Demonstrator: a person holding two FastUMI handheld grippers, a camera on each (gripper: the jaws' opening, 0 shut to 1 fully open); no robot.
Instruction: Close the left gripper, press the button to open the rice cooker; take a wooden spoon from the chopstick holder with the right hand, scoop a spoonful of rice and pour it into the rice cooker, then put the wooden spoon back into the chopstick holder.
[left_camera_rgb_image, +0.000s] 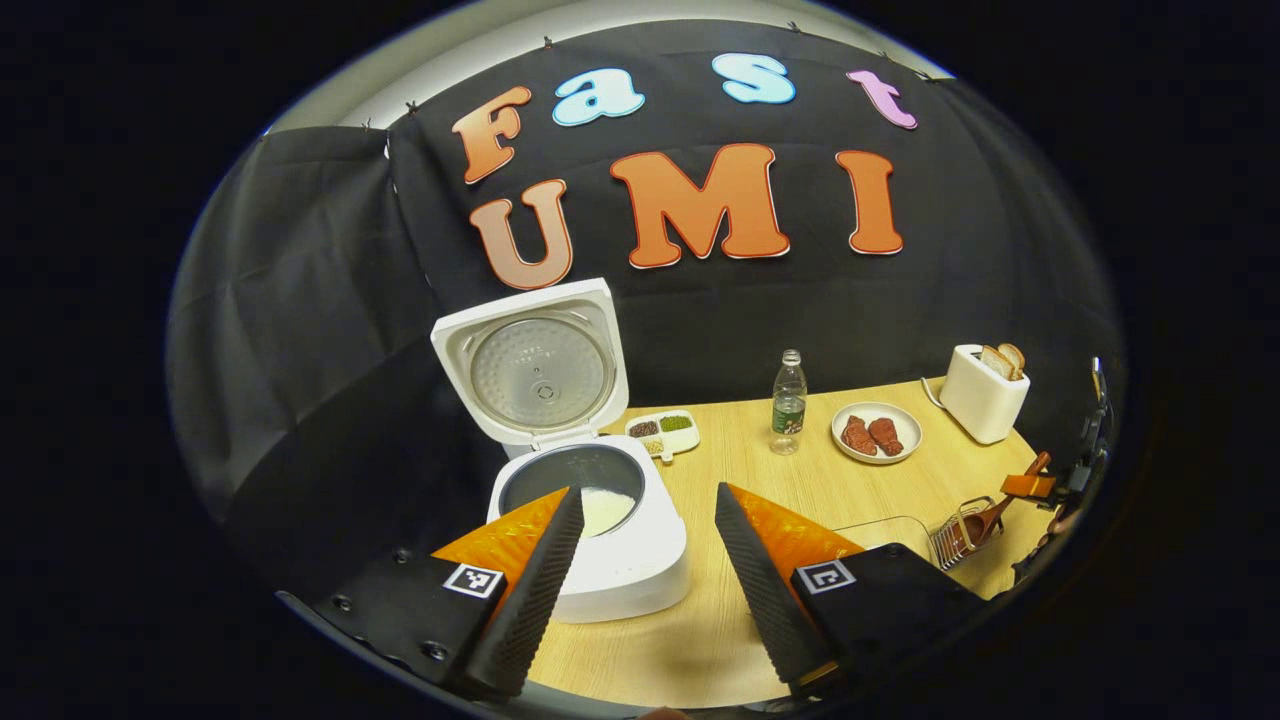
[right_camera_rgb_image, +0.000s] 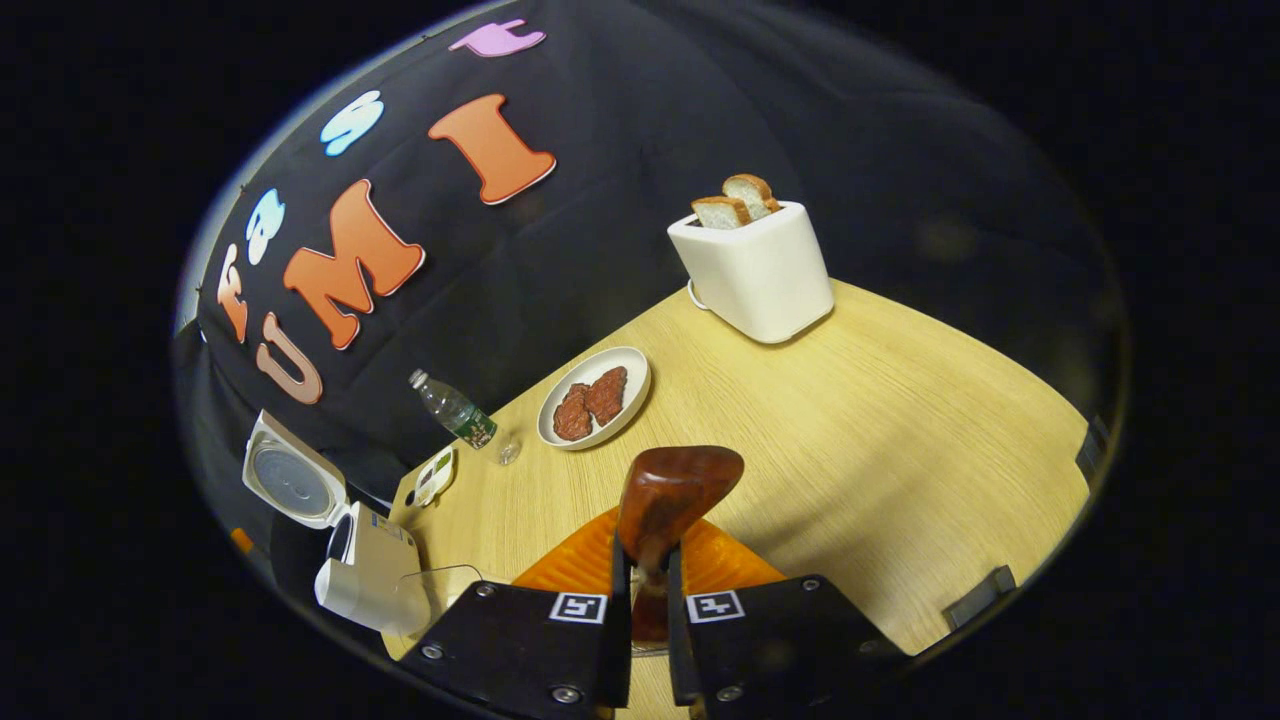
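We see the rice cooker (left_camera_rgb_image: 590, 540) at the worktop's (left_camera_rgb_image: 850, 480) left end, lid up, rice in the pot. Our left gripper (left_camera_rgb_image: 645, 590) hovers just before it, fingers spread wide. Our right gripper (right_camera_rgb_image: 645, 600) clamps the wooden spoon (right_camera_rgb_image: 675, 495) by the handle, bowl raised above the worktop, the holder (left_camera_rgb_image: 965, 528) at the right edge.

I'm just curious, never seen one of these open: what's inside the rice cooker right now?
The rice cooker stands with its lid up. In its dark inner pot lies a patch of white rice. The near left part of the pot is hidden behind the left gripper's finger.
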